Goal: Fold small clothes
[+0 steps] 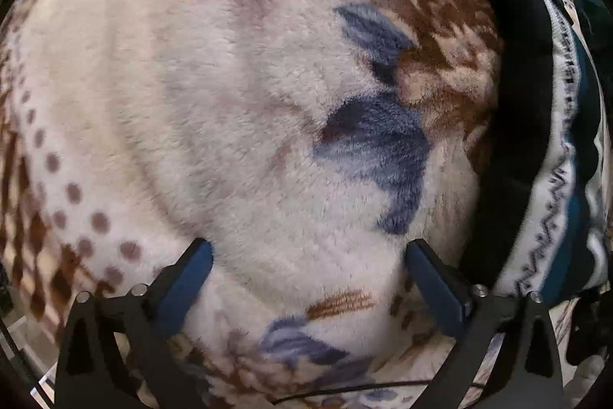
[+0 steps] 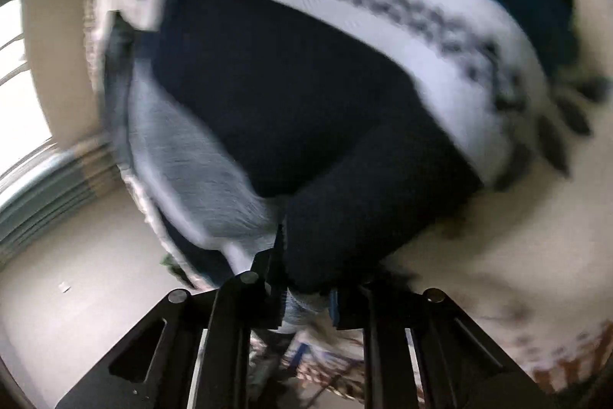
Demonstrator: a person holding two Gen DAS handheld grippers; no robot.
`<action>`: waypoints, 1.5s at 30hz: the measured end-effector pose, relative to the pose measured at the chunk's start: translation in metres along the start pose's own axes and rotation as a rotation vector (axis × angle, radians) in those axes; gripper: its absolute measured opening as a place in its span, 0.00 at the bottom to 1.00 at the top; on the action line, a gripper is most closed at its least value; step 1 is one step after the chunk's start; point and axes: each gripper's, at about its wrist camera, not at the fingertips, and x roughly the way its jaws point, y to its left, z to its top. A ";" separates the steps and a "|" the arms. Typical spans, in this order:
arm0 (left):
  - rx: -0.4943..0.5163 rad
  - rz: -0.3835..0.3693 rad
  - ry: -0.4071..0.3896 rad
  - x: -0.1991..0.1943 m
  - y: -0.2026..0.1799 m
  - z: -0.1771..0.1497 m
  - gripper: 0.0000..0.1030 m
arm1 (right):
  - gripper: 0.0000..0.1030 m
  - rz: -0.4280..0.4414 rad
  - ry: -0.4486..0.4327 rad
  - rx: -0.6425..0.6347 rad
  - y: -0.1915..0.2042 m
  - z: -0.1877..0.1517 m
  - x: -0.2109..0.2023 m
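A small garment, dark navy with a white patterned band and teal stripes, fills the right wrist view (image 2: 291, 94), which is blurred. My right gripper (image 2: 302, 294) is shut on a bunched fold of its navy cloth, and the fabric hangs up and away from the narrow jaws. In the left wrist view the same garment (image 1: 517, 102) lies along the right edge, on a fluffy cream blanket (image 1: 230, 102) with blue and brown flowers. My left gripper (image 1: 310, 275) points down at the blanket, left of the garment. It is wide open with nothing between its blue pads (image 1: 187, 278).
The blanket covers nearly the whole left wrist view, and a thin black cable (image 1: 345, 388) crosses its lower edge. In the right wrist view there is a bright window (image 2: 23, 102) at the left, pale floor (image 2: 76, 275) below it, and the blanket's edge (image 2: 536, 255) at the right.
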 end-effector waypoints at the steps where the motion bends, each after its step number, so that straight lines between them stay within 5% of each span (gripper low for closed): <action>1: 0.012 0.000 0.001 0.004 0.001 0.001 1.00 | 0.15 0.090 -0.019 -0.099 0.012 -0.004 -0.008; 4: 0.026 0.008 -0.019 0.007 0.006 0.001 1.00 | 0.15 0.043 -0.062 -0.319 0.019 -0.012 -0.021; 6: 0.026 0.015 -0.041 0.008 0.008 -0.001 1.00 | 0.17 -0.036 -0.007 -0.266 -0.004 -0.007 -0.012; 8: 0.018 0.020 -0.040 0.010 0.009 -0.005 1.00 | 0.31 -0.008 0.021 -0.155 -0.022 -0.006 -0.012; 11: 0.009 0.035 -0.040 0.009 0.007 -0.004 1.00 | 0.34 0.035 0.007 -0.097 -0.021 -0.016 -0.021; 13: 0.004 0.039 -0.033 0.007 0.001 -0.002 1.00 | 0.47 0.039 0.016 -0.068 -0.020 -0.020 -0.018; 15: 0.000 0.034 -0.015 0.001 -0.003 0.003 1.00 | 0.41 0.098 0.030 -0.028 -0.021 -0.022 -0.003; 16: 0.001 0.025 -0.009 -0.004 -0.005 0.005 1.00 | 0.17 0.149 0.014 -0.021 -0.017 -0.023 0.004; 17: 0.005 0.023 -0.012 -0.010 -0.008 0.011 1.00 | 0.17 0.189 -0.002 -0.027 -0.014 -0.024 0.008; 20: 0.090 0.014 -0.108 -0.048 -0.027 0.022 1.00 | 0.18 0.008 0.030 -0.074 -0.013 -0.019 0.011; 24: 0.189 0.006 -0.259 -0.102 -0.066 0.040 1.00 | 0.49 -0.178 0.084 -0.146 0.008 -0.023 -0.018; 30: 0.213 0.117 -0.330 -0.117 -0.107 0.076 1.00 | 0.53 -0.447 0.112 -0.538 0.135 -0.045 -0.040; 36: 0.200 0.133 -0.232 -0.083 -0.118 0.101 1.00 | 0.56 -0.642 0.193 -1.124 0.266 -0.022 0.042; 39: 0.213 0.101 -0.238 -0.082 -0.124 0.107 1.00 | 0.56 -0.744 0.280 -1.304 0.304 0.000 0.101; 43: 0.241 0.103 -0.260 -0.084 -0.129 0.111 1.00 | 0.55 -0.806 0.410 -1.403 0.302 0.021 0.148; 44: 0.237 0.101 -0.257 -0.083 -0.127 0.114 1.00 | 0.51 -0.822 0.431 -1.425 0.296 0.024 0.155; 45: 0.229 0.095 -0.253 -0.082 -0.125 0.115 1.00 | 0.31 -0.817 0.459 -1.453 0.292 0.025 0.161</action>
